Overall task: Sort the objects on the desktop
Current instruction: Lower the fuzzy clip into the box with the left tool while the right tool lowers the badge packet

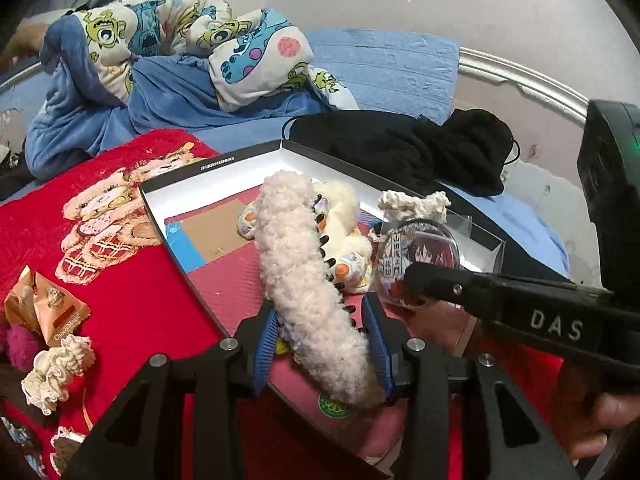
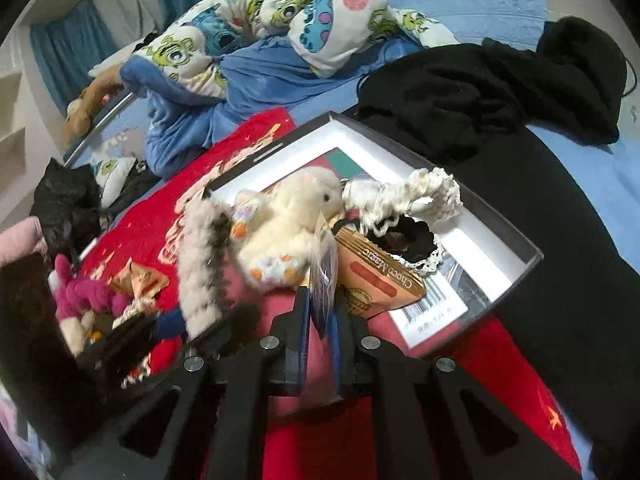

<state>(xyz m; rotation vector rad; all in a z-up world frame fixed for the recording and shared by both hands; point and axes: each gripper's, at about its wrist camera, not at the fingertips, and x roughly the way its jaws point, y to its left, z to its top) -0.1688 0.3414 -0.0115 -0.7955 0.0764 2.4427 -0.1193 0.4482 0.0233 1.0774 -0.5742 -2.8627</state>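
Observation:
My left gripper (image 1: 322, 344) is shut on a long cream fluffy hair claw (image 1: 304, 264) with black teeth, its blue pads pressing both sides. The claw hangs tilted over the near edge of a shallow black-rimmed white box (image 1: 224, 172). In the box lie a cream plush toy (image 1: 344, 216) and a cream scrunchie (image 1: 416, 202). My right gripper (image 1: 412, 276) reaches in from the right, shut on a round picture badge (image 1: 420, 252). In the right wrist view the right gripper (image 2: 322, 300) pinches that badge (image 2: 323, 280) edge-on above the box (image 2: 496, 240), with the claw (image 2: 198, 264) blurred at left.
The box also holds a black scrunchie (image 2: 404, 236) and a gold Choco Magic packet (image 2: 380, 276). On the red cloth (image 1: 132, 300) lie another gold packet (image 1: 48, 304), a lace scrunchie (image 1: 56, 368) and a pink plush (image 2: 80, 292). A black garment (image 1: 420, 148) and a blue patterned blanket (image 1: 180, 48) lie behind.

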